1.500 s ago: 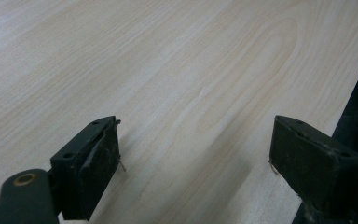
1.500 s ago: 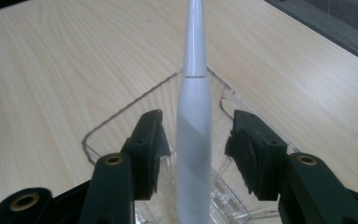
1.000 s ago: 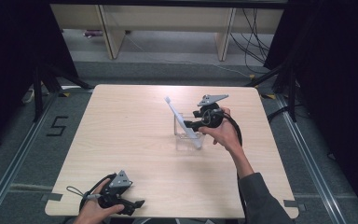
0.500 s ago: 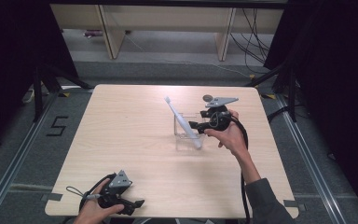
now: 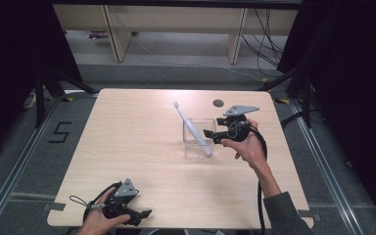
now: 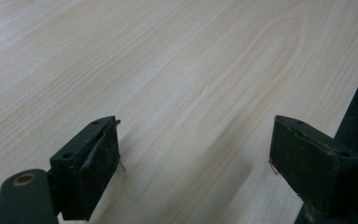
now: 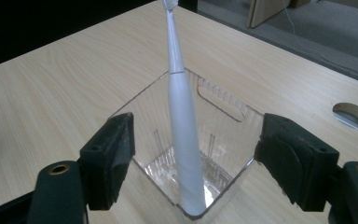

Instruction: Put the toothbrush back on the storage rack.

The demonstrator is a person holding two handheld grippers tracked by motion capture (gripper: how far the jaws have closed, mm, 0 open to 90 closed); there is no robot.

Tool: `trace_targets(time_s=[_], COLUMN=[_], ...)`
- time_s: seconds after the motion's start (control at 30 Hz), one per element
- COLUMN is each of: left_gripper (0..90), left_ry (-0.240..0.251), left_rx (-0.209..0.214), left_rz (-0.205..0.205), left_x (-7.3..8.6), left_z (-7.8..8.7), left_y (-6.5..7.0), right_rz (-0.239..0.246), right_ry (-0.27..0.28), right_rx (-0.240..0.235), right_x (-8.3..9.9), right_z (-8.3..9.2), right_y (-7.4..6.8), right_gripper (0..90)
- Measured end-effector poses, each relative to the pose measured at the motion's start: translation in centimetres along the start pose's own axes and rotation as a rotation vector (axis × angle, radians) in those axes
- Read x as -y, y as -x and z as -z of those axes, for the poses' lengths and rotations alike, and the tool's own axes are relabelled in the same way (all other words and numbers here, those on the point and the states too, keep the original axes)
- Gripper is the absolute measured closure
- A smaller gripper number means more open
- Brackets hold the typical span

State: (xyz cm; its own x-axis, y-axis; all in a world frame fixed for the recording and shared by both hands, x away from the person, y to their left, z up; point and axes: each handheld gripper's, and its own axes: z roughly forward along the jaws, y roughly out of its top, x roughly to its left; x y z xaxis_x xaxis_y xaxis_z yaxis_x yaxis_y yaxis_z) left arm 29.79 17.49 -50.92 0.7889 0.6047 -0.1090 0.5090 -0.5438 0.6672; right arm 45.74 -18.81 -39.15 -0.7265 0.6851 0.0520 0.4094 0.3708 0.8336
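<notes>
A clear plastic box, open at the top, sits on a pale wooden table, a little right of the table's middle. A white electric toothbrush stands inside the box: its thick base rests in the bottom corner nearest the person, and its thin neck leans up and away over the box's far left rim, bristle head uppermost.

Just to the right of the box, a hand holds the right gripper, pointed at the box's right wall. In the right gripper view, its jaws have just been opening; they now stand wide, one on either side of the box's near corner, with the toothbrush between them but untouched, so the gripper has let go.

Well away from the box, at the table's near left edge, the left gripper rests low over bare wood, held by the other hand. In the left gripper view its jaws are spread apart with nothing between them.

A round cable hole lies in the tabletop just beyond the box, to its right. All around the box the tabletop is open wood. Beyond the table's far edge stand wooden shelf legs and loose cables on a grey floor.
</notes>
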Motion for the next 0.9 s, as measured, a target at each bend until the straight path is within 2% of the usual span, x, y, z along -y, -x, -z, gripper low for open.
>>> trace_targets(time_s=[0.03, 0.07, 0.13, 0.17, 0.33, 0.37, 0.43, 0.47, 0.53, 0.57, 0.6, 0.67, 0.73, 0.77, 0.9], left_gripper=[15.2, 15.2, 15.2, 15.2, 15.2, 15.2, 15.2, 15.2, 15.2, 15.2, 15.2, 15.2, 15.2, 15.2, 15.2], left_ry=[-0.001, -0.002, -0.001, 0.0, 0.001, 0.002, -0.005, 0.003, 0.002, 0.002, 0.001, 0.003, 0.003, 0.003, 0.004], left_rx=[-0.01, -0.009, -0.007, -0.008, -0.009, -0.009, -0.008, -0.008, -0.009, -0.009, -0.009, -0.009, -0.009, -0.01, -0.008], left_rz=[-0.001, -0.001, 0.0, 0.0, 0.001, 0.002, 0.002, 0.002, 0.002, 0.002, 0.0, 0.002, 0.002, 0.002, 0.01], left_x=[0.0, 0.0, 0.0, 0.0, 0.0, 0.0, 0.0, 0.0, 0.0, 0.0, 0.0, 0.0, 0.0, 0.0, 0.0], left_z=[0.0, 0.0, 0.0, 0.0, 0.0, 0.0, 0.0, 0.1, 0.1, 0.1, 0.1, 0.1, 0.1, 0.0, 0.0], left_y=[0.0, 0.0, 0.0, 0.0, 0.0, 0.0, 0.0, 0.0, 0.0, 0.0, 0.0, 0.0, 0.0, 0.0, 0.1], right_rz=[0.012, -0.008, 0.009, -0.011, -0.002, -0.02, -0.013, -0.037, -0.006, -0.006, -0.028, -0.015, -0.024, -0.009, -0.041], right_ry=[0.005, -0.001, 0.001, 0.002, 0.007, -0.009, -0.002, 0.0, -0.004, -0.004, -0.011, -0.01, 0.0, -0.011, -0.001], right_rx=[0.0, 0.0, 0.012, 0.0, 0.035, 0.03, 0.034, 0.034, 0.047, 0.047, 0.043, 0.054, 0.046, 0.057, 0.059], right_x=[0.0, 0.1, 0.1, 0.2, 0.9, 1.0, 1.2, 1.5, 1.6, 1.6, 1.7, 2.0, 2.2, 2.3, 2.7], right_z=[0.1, 0.2, 0.3, 0.4, 0.7, 0.9, 0.9, 1.1, 1.4, 1.4, 1.6, 1.9, 1.9, 2.3, 2.4], right_y=[0.1, -0.1, 0.0, -0.1, 0.2, 0.1, 0.2, 0.1, 0.4, 0.4, 0.3, 0.4, 0.3, 0.3, 0.0], right_gripper=[26.5, 26.0, 25.8, 25.5, 23.6, 23.5, 23.4, 23.3, 23.1, 23.1, 22.8, 22.4, 22.3, 22.0, 21.8])
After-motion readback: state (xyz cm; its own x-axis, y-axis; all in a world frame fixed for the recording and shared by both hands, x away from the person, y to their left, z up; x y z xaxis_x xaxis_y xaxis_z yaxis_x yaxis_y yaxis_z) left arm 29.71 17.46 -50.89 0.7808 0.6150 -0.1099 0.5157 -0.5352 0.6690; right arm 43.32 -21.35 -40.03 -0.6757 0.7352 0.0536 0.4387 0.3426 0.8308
